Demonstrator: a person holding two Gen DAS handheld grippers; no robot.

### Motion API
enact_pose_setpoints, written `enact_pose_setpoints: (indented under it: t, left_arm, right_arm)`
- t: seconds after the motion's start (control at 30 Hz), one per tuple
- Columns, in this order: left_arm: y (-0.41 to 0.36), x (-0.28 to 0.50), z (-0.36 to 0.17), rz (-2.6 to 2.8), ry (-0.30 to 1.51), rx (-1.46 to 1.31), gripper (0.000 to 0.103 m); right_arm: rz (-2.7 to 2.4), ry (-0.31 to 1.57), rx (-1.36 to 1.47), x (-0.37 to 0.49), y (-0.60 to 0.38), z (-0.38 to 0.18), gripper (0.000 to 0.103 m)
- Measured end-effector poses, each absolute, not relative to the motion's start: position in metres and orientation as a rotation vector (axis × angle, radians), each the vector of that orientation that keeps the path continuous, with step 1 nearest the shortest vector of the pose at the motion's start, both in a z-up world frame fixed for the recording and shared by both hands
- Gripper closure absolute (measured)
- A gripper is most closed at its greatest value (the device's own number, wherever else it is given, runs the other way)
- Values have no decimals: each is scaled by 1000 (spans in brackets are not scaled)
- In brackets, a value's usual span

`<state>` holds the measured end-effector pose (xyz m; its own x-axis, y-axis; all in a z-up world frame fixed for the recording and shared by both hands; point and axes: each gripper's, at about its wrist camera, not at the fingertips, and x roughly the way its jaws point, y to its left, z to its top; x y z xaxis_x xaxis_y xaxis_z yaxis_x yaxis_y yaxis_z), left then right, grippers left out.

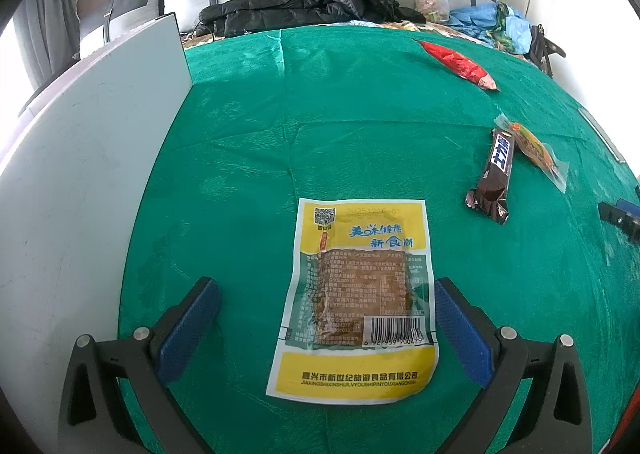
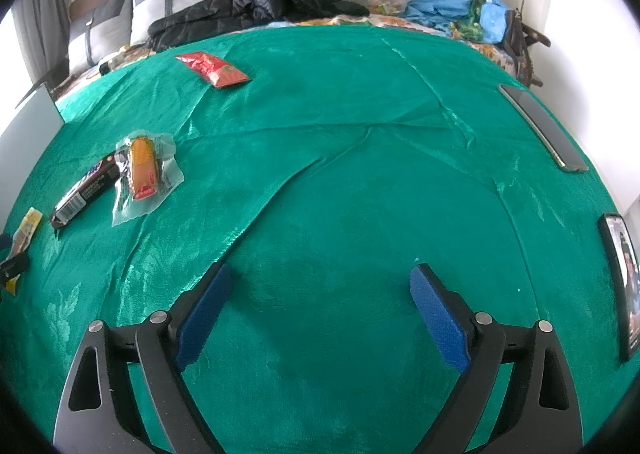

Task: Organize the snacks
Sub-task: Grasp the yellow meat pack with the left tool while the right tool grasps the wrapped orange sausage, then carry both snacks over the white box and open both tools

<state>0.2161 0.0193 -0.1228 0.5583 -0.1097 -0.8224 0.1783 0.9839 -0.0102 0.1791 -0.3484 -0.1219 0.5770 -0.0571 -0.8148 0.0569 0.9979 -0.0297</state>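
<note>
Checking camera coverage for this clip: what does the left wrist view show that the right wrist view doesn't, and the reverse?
Only the left wrist view shows the yellow packet's full face between the open left gripper, with the white board beside it. Only the right wrist view shows the open right gripper over bare green cloth and two phones at the right edge. Both show the red packet, brown chocolate bar and clear-wrapped orange snack.

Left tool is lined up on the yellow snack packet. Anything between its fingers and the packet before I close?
Nothing visible. The left tool is open with the yellow packet lying flat on the green cloth between its fingers. The chocolate bar lies well off to the right.
</note>
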Motion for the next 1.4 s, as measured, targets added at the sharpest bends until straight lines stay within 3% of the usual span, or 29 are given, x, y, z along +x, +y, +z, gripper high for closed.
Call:
enact_pose_setpoints:
  t: [0.17,0.37,0.4,0.47,0.5,0.53,0.57,0.6,0.67,0.83,1.0,1.4]
  left_arm:
    - [19,216,-123,-171,964,77,0]
    - [18,216,-123,-168,973,83,0]
    - [17,216,-122,-168,989,84,0]
    - [15,216,-121,-172,1040,88,1]
    - [14,214,-119,-178,1052,93,8]
    - [11,211,-115,-202,1046,104,28]
    - [8,208,-111,-225,1040,117,37]
    - [6,207,-110,-235,1053,135,40]
    - [6,202,-106,-256,1036,150,64]
    - [36,189,-89,-263,1004,-69,82]
    - [51,171,-72,-286,963,-182,90]
    - [85,147,-61,-269,923,-269,92]
  right_arm:
    - [145,835,177,192,-327,-85,12]
    - [283,1089,4,274,-259,-109,17]
    - [293,1114,-27,279,-252,-113,46]
    - [280,1154,-132,283,-237,-119,58]
    - [280,1171,-167,281,-231,-119,60]
    - [287,1180,-161,277,-231,-118,63]
    - [292,1169,-124,269,-235,-113,65]
    - [294,1164,-85,262,-240,-110,66]
    - [288,1132,45,238,-262,-99,66]
    - [329,1051,355,174,-313,-89,66]
    - [339,998,567,117,-341,-99,65]
    - [370,919,633,100,-348,-93,65]
